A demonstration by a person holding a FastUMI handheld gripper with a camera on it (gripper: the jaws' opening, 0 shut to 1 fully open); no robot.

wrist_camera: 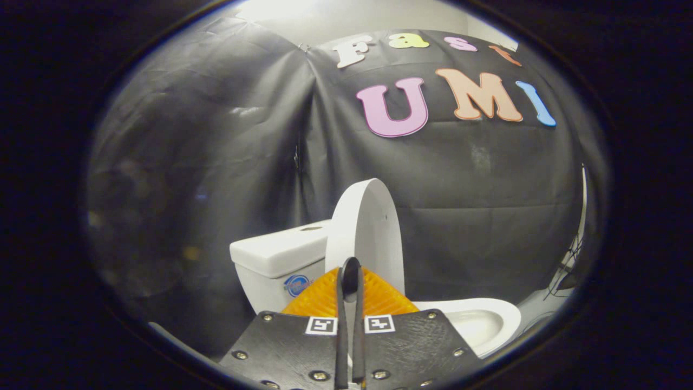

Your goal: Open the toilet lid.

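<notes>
Fingers pressed together, nothing held; lid just ahead stood upright, propped near tank, bowl exposed.

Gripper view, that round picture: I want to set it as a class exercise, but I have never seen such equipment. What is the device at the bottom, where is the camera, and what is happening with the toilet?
The camera rides on a hand-held tool with two fingers, a pair of tongs that a person carries; no robot arm is involved. It looks forward along those fingers, so they rise from the bottom of the picture. The fingers stand close together, with only a thin gap between them, and seem to hold nothing.

Just beyond them stands a white toilet. Its lid is raised, nearly upright, seen almost edge-on, beside the tank. The open bowl lies past the fingers on the side away from the tank. Behind everything hangs the booth's black cloth wall.
</notes>
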